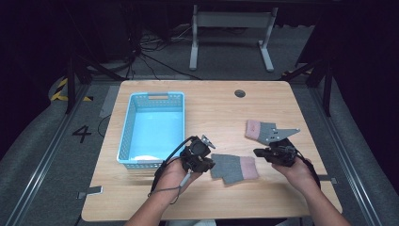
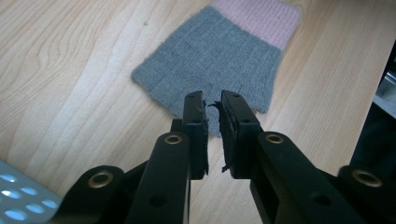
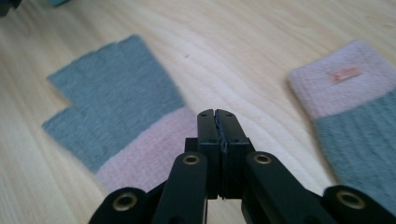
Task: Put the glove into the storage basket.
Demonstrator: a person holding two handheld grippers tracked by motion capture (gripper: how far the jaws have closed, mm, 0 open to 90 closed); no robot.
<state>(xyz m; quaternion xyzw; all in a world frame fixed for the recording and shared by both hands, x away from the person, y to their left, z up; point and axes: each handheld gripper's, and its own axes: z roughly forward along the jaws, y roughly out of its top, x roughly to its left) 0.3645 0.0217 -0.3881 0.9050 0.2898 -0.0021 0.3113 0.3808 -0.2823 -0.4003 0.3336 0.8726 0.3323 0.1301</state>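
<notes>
Grey knitted fingerless glove with pink cuff flat at lower centre before my claws, its twin glove flat, upper right of it.

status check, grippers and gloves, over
Left gripper slightly open over near glove's grey end, gripping nothing. Right gripper shut, empty. Second glove lies apart; blue basket unobstructed.

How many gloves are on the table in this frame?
2. One glove lies flat between the two grippers near the front edge; the other glove lies farther back on the right, partly covered by the right gripper's grey plate.
</notes>
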